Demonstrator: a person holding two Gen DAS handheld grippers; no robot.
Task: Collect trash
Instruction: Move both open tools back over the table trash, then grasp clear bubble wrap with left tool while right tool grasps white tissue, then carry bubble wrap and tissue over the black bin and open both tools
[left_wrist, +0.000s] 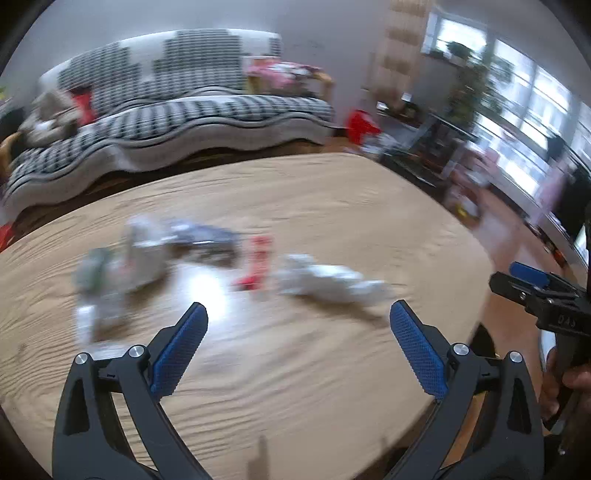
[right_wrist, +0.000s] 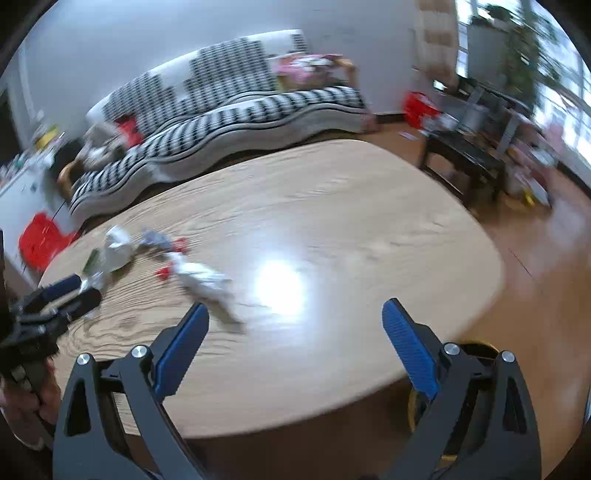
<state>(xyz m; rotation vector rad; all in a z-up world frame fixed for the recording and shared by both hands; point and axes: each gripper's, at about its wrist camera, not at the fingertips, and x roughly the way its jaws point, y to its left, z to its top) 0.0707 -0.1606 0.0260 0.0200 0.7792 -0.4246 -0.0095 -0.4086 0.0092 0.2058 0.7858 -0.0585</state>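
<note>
Blurred trash lies on the wooden table (left_wrist: 332, 206): a crumpled white paper (left_wrist: 328, 280), a red wrapper (left_wrist: 258, 262), a grey-blue wrapper (left_wrist: 203, 236) and a white-and-green plastic wrapper (left_wrist: 118, 269). My left gripper (left_wrist: 297, 317) is open and empty, held above the table just short of the trash. My right gripper (right_wrist: 295, 314) is open and empty above the table's near edge, right of the white paper (right_wrist: 203, 280). The right gripper also shows in the left wrist view (left_wrist: 532, 284), and the left gripper in the right wrist view (right_wrist: 70, 291).
A black-and-white patterned sofa (left_wrist: 177, 110) stands behind the table. A dark low table (right_wrist: 469, 155) with clutter is at the right by the windows. A red object (right_wrist: 40, 240) sits on the floor at left. A yellow-rimmed object (right_wrist: 476, 350) lies below the table's near edge.
</note>
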